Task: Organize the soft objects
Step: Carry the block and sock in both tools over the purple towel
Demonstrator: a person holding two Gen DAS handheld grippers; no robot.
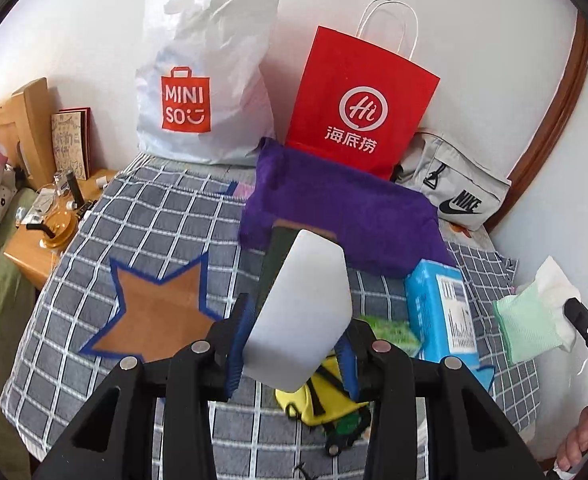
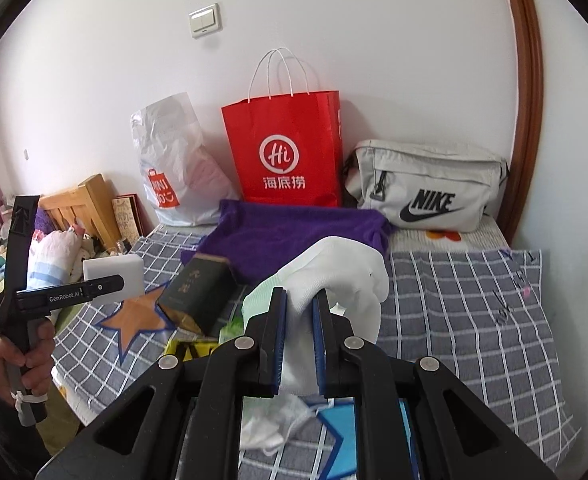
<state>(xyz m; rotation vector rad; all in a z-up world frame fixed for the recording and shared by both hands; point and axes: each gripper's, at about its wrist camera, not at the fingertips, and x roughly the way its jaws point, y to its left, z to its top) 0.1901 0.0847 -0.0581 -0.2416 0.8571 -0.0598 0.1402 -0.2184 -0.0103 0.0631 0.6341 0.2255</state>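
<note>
Gripping white foam block (image 1: 299,308): left claw (image 1: 294,344) | right claw (image 2: 298,340): clamped on white cloth (image 2: 333,280), possibly tissue | both above checked bed (image 2: 473,320).

Both views bright, even daylight, soft weak shadows. Strong fisheye bend: door frame (image 2: 527,92) curves, black vignette at corners. White wall (image 1: 74,32) slightly blown out. Centre sharp; near tool arms and white block (image 1: 301,308) soft, slightly blurred.
</note>
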